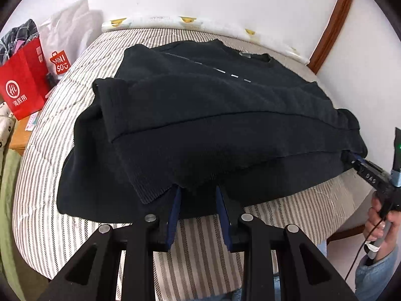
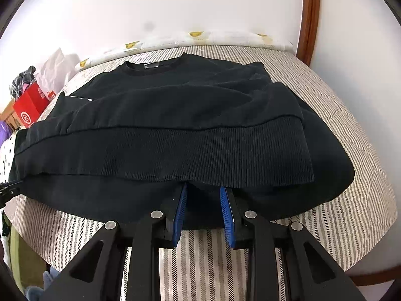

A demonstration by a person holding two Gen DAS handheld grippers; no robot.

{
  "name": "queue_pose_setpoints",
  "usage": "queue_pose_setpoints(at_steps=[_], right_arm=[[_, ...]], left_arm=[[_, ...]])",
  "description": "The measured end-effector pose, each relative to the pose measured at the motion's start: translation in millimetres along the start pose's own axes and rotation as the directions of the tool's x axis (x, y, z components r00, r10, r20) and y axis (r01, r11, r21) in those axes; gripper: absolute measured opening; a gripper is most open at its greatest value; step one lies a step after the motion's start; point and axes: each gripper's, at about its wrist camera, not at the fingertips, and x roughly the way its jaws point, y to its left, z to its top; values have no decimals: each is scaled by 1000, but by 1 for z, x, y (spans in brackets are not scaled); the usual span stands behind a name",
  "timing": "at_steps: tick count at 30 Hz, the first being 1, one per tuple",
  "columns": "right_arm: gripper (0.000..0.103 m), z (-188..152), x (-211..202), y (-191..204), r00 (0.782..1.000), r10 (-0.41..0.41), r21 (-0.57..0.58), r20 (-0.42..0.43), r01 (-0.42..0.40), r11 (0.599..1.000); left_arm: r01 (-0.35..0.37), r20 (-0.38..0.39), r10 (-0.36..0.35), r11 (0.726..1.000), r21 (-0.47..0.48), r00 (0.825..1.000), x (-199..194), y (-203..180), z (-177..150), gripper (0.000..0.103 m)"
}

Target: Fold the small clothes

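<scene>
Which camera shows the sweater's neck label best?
The right wrist view: the black sweater faces that camera, so the grey neck label sits unobstructed inside the collar. The left wrist view shows the same label too, but farther off and at a slant, so it is harder to make out.

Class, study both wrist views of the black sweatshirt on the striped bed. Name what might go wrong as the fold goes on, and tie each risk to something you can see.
1. The left gripper and right gripper have their tips hidden under the ribbed hem; a thin bite on the black sweatshirt may slip.
2. The folded-in sleeve lies loose on top and may slide.
3. The sweatshirt sits near the striped bed edge and may drag off.
</scene>
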Motion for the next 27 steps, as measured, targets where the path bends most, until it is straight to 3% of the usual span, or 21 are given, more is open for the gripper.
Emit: queue_pose_setpoints(at_steps=[3,7,17,21,27], right_arm=[[27,3,2,-1,1000,1,8,2,-1,1000],[24,10,-1,-4,1000,1,32,15,-2,999],[19,56,12,-11,999,-11,63,43,8,998],[19,81,20,-14,998,-2,80,65,-3,997],[19,132,49,-20,998,-8,119,68,0,993]], left_arm=[[-34,-9,34,999,3,999,8,-1,2,27],[-81,56,81,997,4,995,-2,-3,10,27],[-75,121,78,997,-26,990,3,14,50,27],[-47,129,53,998,-49,990,14,19,74,27],[-60,153,68,997,-51,986,34,21,127,27]])
